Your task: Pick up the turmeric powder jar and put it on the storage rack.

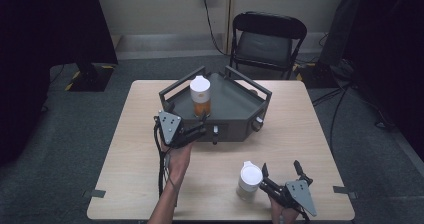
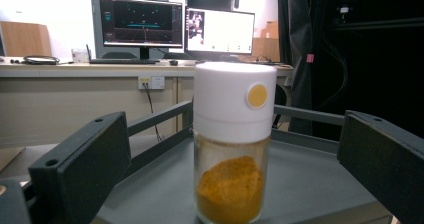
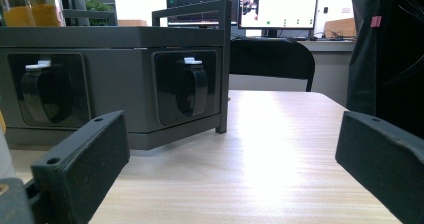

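Left gripper [image 1: 199, 128] sits at the front rim of the dark grey metal tray with rails [image 1: 235, 104], jaws spread wide around (not touching) the white-capped clear jar of orange powder [image 1: 200, 96] on the tray floor. Right gripper [image 1: 282, 175], also spread, rests near the pale wooden table [image 1: 300, 119] front edge, beside a white-lidded jar [image 1: 249, 180]. 2 jars, 2 grippers, 1 tray; bare tabletop lies right.
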Demonstrator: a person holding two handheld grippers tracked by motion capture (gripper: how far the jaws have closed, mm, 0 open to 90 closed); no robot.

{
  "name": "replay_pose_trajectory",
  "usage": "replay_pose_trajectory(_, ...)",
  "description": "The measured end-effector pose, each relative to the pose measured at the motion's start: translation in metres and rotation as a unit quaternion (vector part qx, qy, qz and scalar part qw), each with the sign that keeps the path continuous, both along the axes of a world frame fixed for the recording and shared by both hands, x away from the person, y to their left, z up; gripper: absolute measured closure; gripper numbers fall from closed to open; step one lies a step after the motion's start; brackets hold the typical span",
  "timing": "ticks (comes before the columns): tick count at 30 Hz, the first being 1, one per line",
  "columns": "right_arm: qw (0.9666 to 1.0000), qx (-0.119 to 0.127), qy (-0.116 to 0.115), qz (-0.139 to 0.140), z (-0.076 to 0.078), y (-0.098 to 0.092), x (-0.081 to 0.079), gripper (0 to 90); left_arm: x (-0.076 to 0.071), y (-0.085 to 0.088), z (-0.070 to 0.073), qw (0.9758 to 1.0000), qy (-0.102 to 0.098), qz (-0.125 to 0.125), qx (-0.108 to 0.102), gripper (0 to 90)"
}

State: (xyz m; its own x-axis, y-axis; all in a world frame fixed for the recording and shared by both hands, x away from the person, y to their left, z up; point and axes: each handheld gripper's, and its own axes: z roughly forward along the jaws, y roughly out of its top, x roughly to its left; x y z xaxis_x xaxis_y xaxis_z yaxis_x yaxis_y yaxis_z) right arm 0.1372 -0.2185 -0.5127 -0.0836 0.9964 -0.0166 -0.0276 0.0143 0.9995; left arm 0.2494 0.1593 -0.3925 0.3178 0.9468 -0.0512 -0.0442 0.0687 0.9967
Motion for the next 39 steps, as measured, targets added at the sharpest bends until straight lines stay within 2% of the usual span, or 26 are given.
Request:
replay_pose_trajectory(5,1.0000,0.000,0.000,0.000,0.000,0.000,0.000,0.0,-0.007,0.002,-0.009,0.9999,-0.007,0.010,-0.007,0.2)
replay_pose_trajectory(8,1.0000,0.000,0.000,0.000,0.000,0.000,0.000,0.0,-0.011,0.003,-0.013,0.9999,-0.007,0.012,-0.003,0.2)
replay_pose_trajectory(19,1.0000,0.000,0.000,0.000,0.000,0.000,0.000,0.0,-0.025,0.010,-0.024,0.9997,-0.007,0.021,-0.009,0.2)
replay_pose_trajectory(25,1.0000,0.000,0.000,0.000,0.000,0.000,0.000,0.0,-0.033,0.013,-0.031,0.9996,-0.010,0.024,-0.005,0.2)
replay_pose_trajectory(39,1.0000,0.000,0.000,0.000,0.000,0.000,0.000,0.0,-0.052,0.022,-0.046,0.9993,-0.001,0.035,-0.011,0.2)
